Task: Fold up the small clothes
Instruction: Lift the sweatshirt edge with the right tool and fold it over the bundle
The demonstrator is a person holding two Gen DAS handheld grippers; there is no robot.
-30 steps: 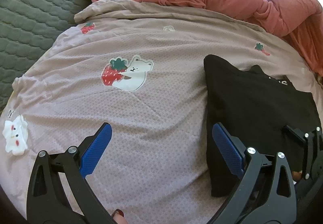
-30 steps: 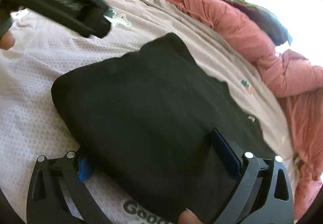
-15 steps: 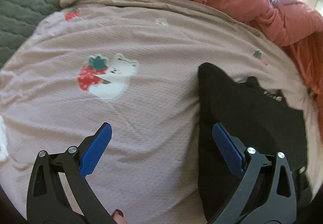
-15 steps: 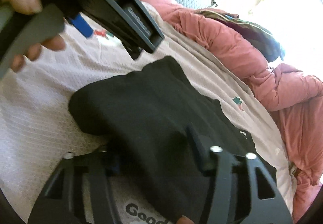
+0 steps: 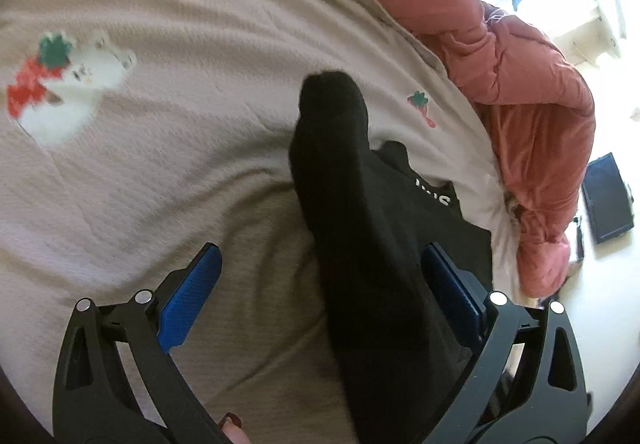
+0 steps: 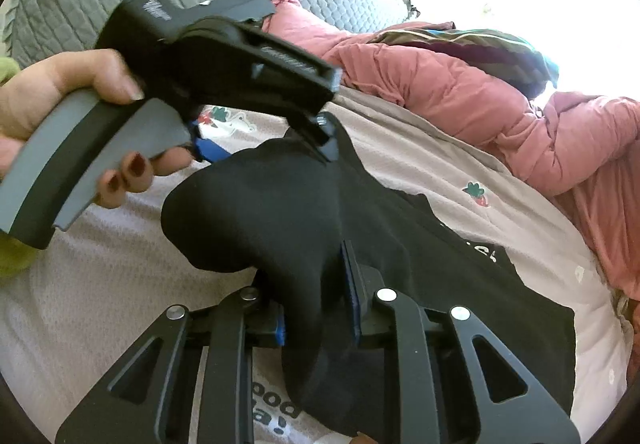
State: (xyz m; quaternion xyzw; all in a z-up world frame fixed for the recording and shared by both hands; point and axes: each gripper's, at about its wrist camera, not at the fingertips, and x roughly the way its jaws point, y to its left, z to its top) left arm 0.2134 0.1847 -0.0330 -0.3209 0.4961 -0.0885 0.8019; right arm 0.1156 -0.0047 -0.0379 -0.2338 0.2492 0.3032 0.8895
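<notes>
Left wrist view looks steeply down, close over black garment (image 5: 360, 244). Right wrist view faces shallower, equally close. Both share garment, bedsheet (image 5: 160, 163).

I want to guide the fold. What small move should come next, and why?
Probably close the left claw on the raised ridge of the black garment: its jaws stand open astride it, while the right claw, which just closed, already pinches the fabric.

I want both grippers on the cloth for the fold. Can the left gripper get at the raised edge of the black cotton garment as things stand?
Probably yes. The left gripper is open, and the raised fold of the black cotton garment already runs between its blue pads, with nothing in between.
</notes>
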